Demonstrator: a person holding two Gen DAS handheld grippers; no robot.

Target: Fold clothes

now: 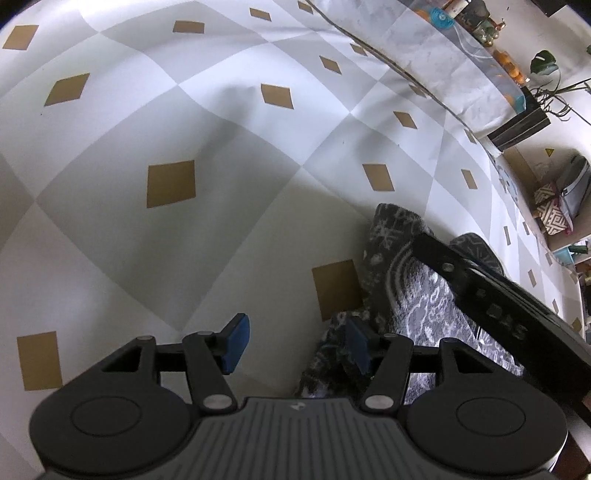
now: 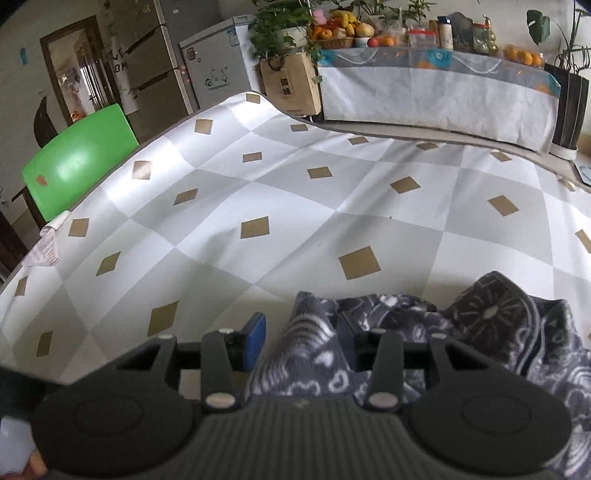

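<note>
Bench [image 2: 280, 192] fills both views, covered by a cloth of white and grey diamonds with small tan squares; its far edge curves off under the fisheye and the near edge is hidden behind the gripper bodies. Dark patterned garment [image 2: 461, 332], grey-white motifs on navy-black, lies bunched at the near right of the bench in the right wrist view, running out of frame at the right and bottom, so its full shape cannot be made out. In the left wrist view the same garment [image 1: 406, 295] sits at lower right, partly covered by a black bar crossing it, apparently the other gripper's body. Right gripper [image 2: 301, 341]: jaws parted, a ridge of the garment standing between them; the left blue pad shows a gap beside the cloth, the right pad is mostly buried in folds, contact there unclear. Left gripper [image 1: 297, 345]: jaws apart, bare bench between them; right pad against the garment's edge, nothing clamped. Green chair back [image 2: 81, 162] beyond the bench's left edge. Fruit basket [image 2: 340, 31] on a far draped table, small and blurred.
</note>
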